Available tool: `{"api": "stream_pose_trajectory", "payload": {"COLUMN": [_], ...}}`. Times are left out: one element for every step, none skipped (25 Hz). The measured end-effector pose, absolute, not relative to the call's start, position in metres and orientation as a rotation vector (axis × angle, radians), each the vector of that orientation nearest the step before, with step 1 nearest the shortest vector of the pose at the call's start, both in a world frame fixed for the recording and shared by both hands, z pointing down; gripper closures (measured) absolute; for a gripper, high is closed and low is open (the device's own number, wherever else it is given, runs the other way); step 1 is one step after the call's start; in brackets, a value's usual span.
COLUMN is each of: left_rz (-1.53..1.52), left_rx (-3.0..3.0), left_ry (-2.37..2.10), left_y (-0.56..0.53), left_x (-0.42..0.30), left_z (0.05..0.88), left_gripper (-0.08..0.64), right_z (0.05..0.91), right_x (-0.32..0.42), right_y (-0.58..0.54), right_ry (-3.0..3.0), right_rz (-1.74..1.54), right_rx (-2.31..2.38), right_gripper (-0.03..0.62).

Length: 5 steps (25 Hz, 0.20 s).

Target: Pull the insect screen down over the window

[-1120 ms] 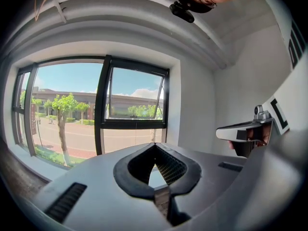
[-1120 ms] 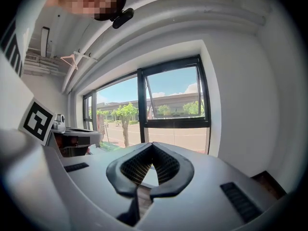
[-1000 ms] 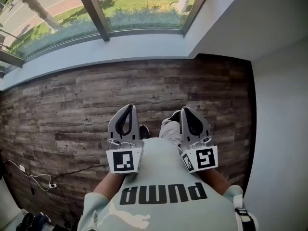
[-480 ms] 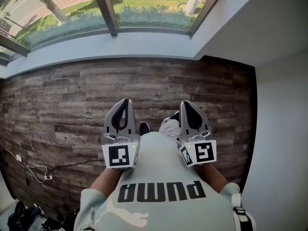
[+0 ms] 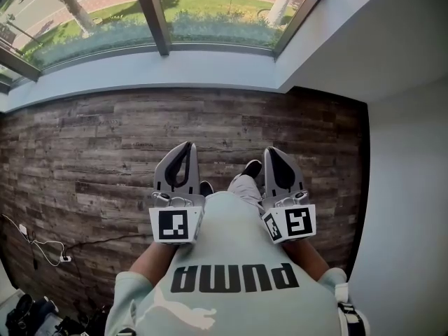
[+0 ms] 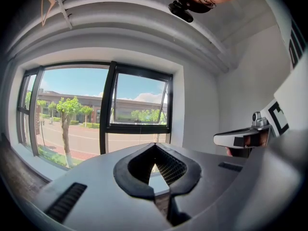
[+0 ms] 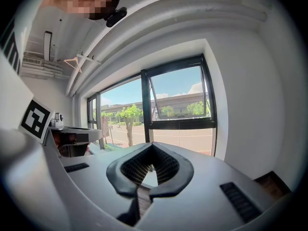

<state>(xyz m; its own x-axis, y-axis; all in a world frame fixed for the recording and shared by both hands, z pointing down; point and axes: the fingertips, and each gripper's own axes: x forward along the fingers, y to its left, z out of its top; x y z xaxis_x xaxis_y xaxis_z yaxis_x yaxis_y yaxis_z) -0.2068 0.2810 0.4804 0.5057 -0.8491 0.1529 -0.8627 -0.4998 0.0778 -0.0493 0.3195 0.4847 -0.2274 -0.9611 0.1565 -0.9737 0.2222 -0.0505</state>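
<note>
The left gripper (image 5: 185, 149) and the right gripper (image 5: 271, 154) were held side by side at the person's waist, above the wooden floor (image 5: 98, 145). Each was clenched tight on nothing. The window (image 5: 217, 9) ran along the floor's far edge, beyond a pale sill (image 5: 175, 72). I couldn't make out the insect screen.

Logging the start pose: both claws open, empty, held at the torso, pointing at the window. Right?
Not open. The left claw and the right claw are both shut, tips together with nothing between them, as the left and right gripper views show. The rest holds: empty, held at the torso, pointing at the window.
</note>
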Motion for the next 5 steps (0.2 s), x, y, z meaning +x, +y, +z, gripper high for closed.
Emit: {"api": "stream_pose_trajectory", "payload": {"left_rz": [0.146, 0.149, 0.151, 0.151, 0.151], "left_rx": [2.599, 2.598, 2.595, 2.592, 2.590], "left_ry": [-1.489, -1.491, -1.494, -1.497, -1.500], "left_y": [0.2801, 0.2794, 0.2790, 0.2786, 0.2782], "left_x": [-0.2069, -0.2072, -0.2074, -0.2076, -0.2079], "left_z": [0.4809, 0.4814, 0.4817, 0.4820, 0.4822], "left_gripper": [0.548, 0.548, 0.548, 0.548, 0.548], "right_z": [0.4844, 0.4843, 0.4842, 0.4843, 0.4843], "right_x": [-0.0486, -0.0481, -0.0476, -0.0471, -0.0467], "right_y": [0.3182, 0.3171, 0.3162, 0.3154, 0.3146], "right_ry": [-2.384, -2.385, -2.387, -2.389, -2.391], "right_rz": [0.208, 0.206, 0.204, 0.203, 0.201], "right_rx": [1.889, 1.885, 1.881, 1.877, 1.873], "right_gripper": [0.588, 0.588, 0.588, 0.588, 0.588]}}
